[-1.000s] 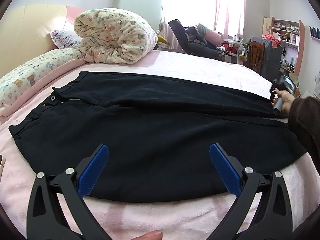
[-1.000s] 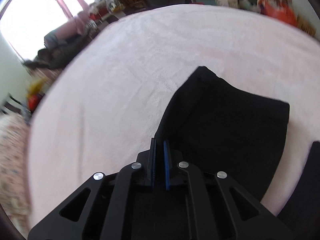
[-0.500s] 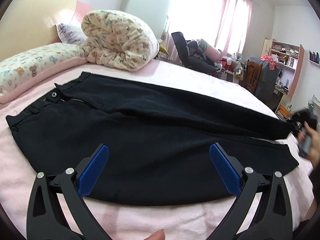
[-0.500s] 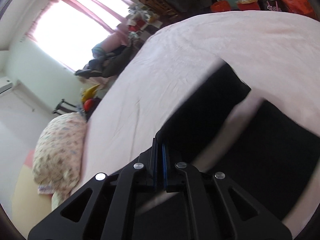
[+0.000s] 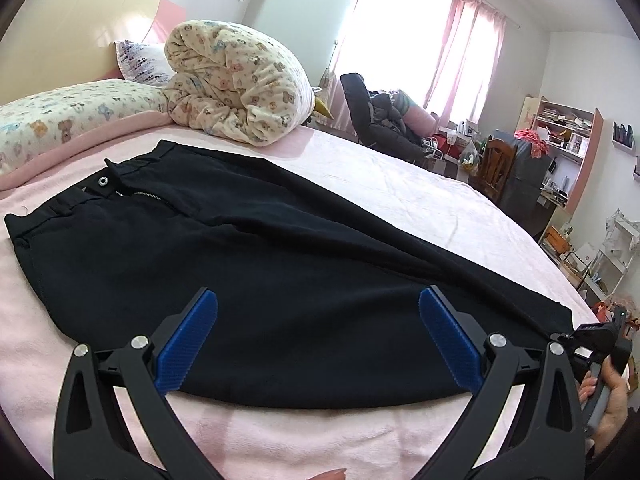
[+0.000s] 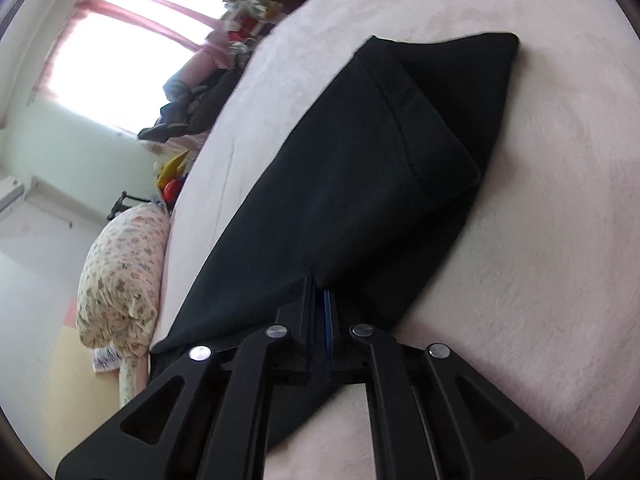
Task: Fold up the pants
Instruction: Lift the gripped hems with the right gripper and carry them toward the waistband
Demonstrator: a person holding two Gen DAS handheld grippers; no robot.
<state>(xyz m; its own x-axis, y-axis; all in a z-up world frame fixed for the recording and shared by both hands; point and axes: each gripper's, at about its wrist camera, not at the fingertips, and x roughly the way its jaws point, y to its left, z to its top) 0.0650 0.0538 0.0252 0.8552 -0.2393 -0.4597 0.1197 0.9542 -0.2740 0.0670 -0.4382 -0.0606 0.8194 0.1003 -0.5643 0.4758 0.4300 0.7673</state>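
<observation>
Left wrist view low over bed (image 5: 400,176), facing window; right wrist view close, rolled; both share pants (image 5: 280,280)

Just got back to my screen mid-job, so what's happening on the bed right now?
A person is folding black pants spread on the pink bed. The right hand-held gripper is shut on the fabric near the cuff end, holding one leg lengthwise over the other. The left hand-held gripper hangs open above the near edge of the pants, gripping nothing. The waistband lies toward the pillows, button showing.

Pants (image 5: 248,264) flat on bed (image 5: 380,176); rolled quilt (image 5: 236,88) behind waistband.
</observation>
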